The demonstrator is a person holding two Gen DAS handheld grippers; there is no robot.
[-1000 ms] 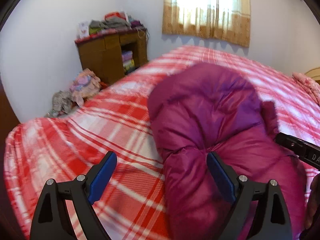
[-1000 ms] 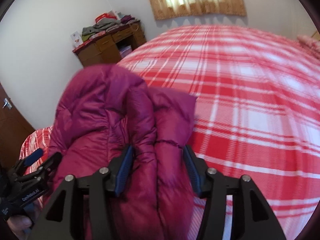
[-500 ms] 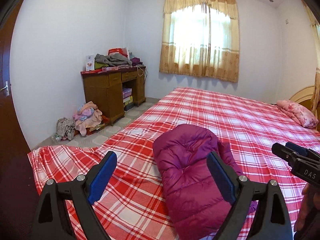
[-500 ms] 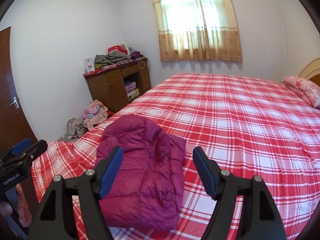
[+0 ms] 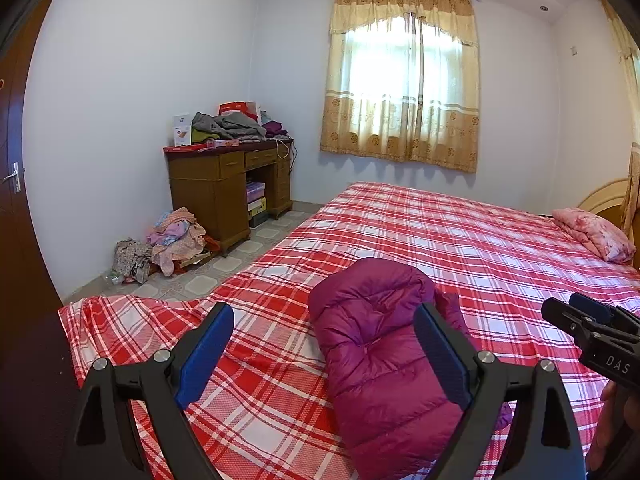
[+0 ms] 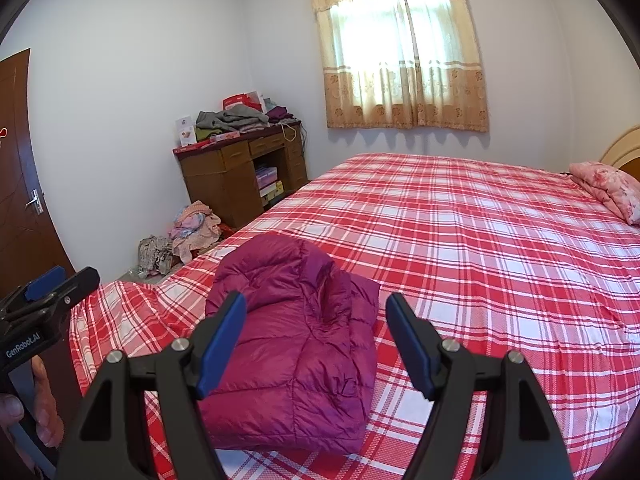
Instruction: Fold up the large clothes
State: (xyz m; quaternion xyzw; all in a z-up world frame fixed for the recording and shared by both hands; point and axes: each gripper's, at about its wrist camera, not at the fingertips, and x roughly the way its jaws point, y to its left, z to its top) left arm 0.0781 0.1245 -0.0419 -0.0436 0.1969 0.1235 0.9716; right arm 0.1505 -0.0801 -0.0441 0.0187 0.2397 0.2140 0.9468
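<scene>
A magenta puffer jacket [image 5: 376, 344] lies folded into a compact bundle on the near corner of the bed; it also shows in the right wrist view [image 6: 296, 332]. My left gripper [image 5: 324, 344] is open and empty, held back and above the bed, left of the jacket. My right gripper [image 6: 316, 340] is open and empty, held back above the jacket, not touching it. Each gripper shows at the edge of the other's view: the right one [image 5: 592, 336], the left one [image 6: 44, 300].
The bed has a red and white plaid sheet [image 5: 460, 240]. A pink pillow [image 5: 596, 232] lies at the far right. A wooden desk [image 5: 228, 188] piled with clothes stands at the left wall, with a clothes heap [image 5: 168, 240] on the floor. A brown door [image 6: 24, 184] is at the left.
Both grippers have pulled back and up from the jacket. The right gripper, shut on the jacket a second ago, has opened and let it go. The jacket stays folded on the bed.
</scene>
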